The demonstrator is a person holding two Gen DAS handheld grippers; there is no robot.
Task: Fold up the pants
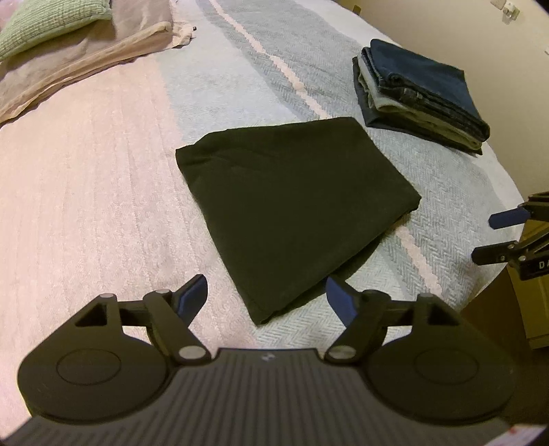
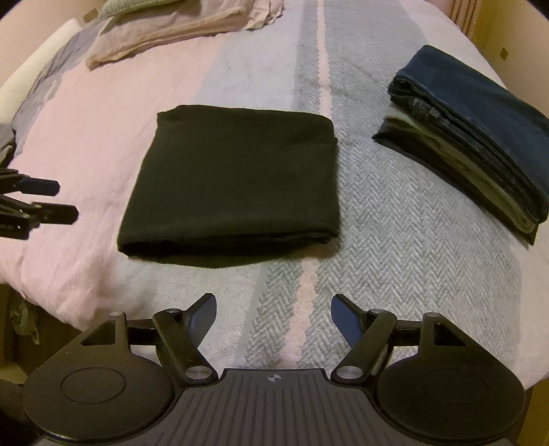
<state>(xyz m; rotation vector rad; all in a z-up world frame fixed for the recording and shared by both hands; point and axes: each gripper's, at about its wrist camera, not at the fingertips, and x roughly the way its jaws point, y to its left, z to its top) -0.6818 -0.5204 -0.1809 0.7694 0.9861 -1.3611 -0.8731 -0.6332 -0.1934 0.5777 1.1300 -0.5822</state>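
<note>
The black pants [image 1: 288, 209] [image 2: 233, 182] lie folded into a flat rectangle on the bed. My left gripper [image 1: 266, 296] is open just short of the near corner of the pants, holding nothing. My right gripper [image 2: 273, 319] is open above the bedspread, a little in front of the pants' near folded edge, with nothing in it. The right gripper [image 1: 489, 236] shows at the right edge of the left wrist view, open. The left gripper [image 2: 65, 200] shows at the left edge of the right wrist view, open.
A stack of folded jeans and other pants [image 1: 422, 92] [image 2: 477, 137] sits to the right of the black pants. Beige bedding [image 1: 79, 65] [image 2: 164, 31] and a green pillow [image 1: 48, 24] lie at the far left. The bedspread [image 1: 103, 171] [image 2: 394, 260] drops off near the right gripper.
</note>
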